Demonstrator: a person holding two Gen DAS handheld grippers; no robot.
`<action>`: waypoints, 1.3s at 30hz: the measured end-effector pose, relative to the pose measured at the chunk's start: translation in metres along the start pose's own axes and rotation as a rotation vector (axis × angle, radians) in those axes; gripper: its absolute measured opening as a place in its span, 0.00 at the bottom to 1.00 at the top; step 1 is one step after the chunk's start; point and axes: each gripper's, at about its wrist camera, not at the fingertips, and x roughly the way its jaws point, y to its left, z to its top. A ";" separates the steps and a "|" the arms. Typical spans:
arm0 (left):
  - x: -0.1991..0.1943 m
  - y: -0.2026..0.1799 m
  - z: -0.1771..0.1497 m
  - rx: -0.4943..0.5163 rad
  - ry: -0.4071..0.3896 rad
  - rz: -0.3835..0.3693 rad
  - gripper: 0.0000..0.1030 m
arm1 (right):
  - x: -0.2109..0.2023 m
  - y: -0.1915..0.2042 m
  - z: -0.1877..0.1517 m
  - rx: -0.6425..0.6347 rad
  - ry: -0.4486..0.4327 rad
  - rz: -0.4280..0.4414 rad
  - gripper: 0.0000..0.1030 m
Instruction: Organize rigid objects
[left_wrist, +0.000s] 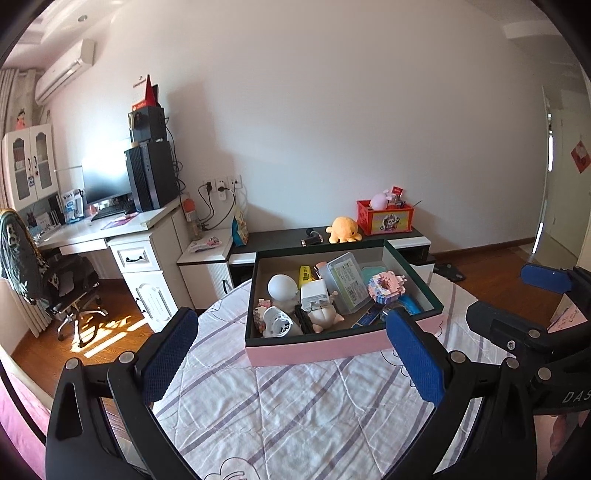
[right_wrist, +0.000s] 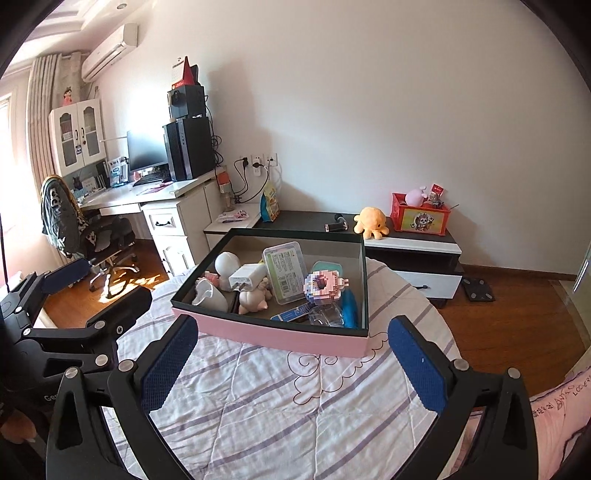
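A pink box (left_wrist: 314, 349) (right_wrist: 280, 336) with a dark rim rests on the striped bed cover. Inside lie a white round toy (left_wrist: 281, 286) (right_wrist: 227, 263), a white charger (left_wrist: 314, 293) (right_wrist: 246, 276), a clear plastic case with a green label (left_wrist: 347, 282) (right_wrist: 286, 271), a pink brick-built figure (left_wrist: 386, 286) (right_wrist: 323, 282), a beige pig figurine (left_wrist: 325, 317) (right_wrist: 255, 297) and a white cup (left_wrist: 279, 323) (right_wrist: 208, 295). My left gripper (left_wrist: 291, 354) hovers open just before the box's near wall. My right gripper (right_wrist: 291, 363) also stands open, holding nothing.
Behind the bed stand a low black-and-white cabinet (left_wrist: 280, 238) (right_wrist: 410, 242) with a yellow octopus plush (left_wrist: 343, 229) (right_wrist: 371, 220) and a red crate (left_wrist: 386, 218) (right_wrist: 421, 216), and a white desk (left_wrist: 110, 229) with a computer and an office chair (left_wrist: 55, 280). Wooden floor surrounds the bed.
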 end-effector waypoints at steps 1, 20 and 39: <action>-0.010 0.000 -0.001 -0.004 -0.011 0.005 1.00 | -0.010 0.003 -0.002 0.000 -0.014 0.001 1.00; -0.190 0.001 -0.014 -0.051 -0.235 0.048 1.00 | -0.178 0.044 -0.038 -0.021 -0.236 0.008 1.00; -0.275 0.001 -0.018 -0.065 -0.376 0.078 1.00 | -0.270 0.072 -0.053 -0.044 -0.427 -0.036 1.00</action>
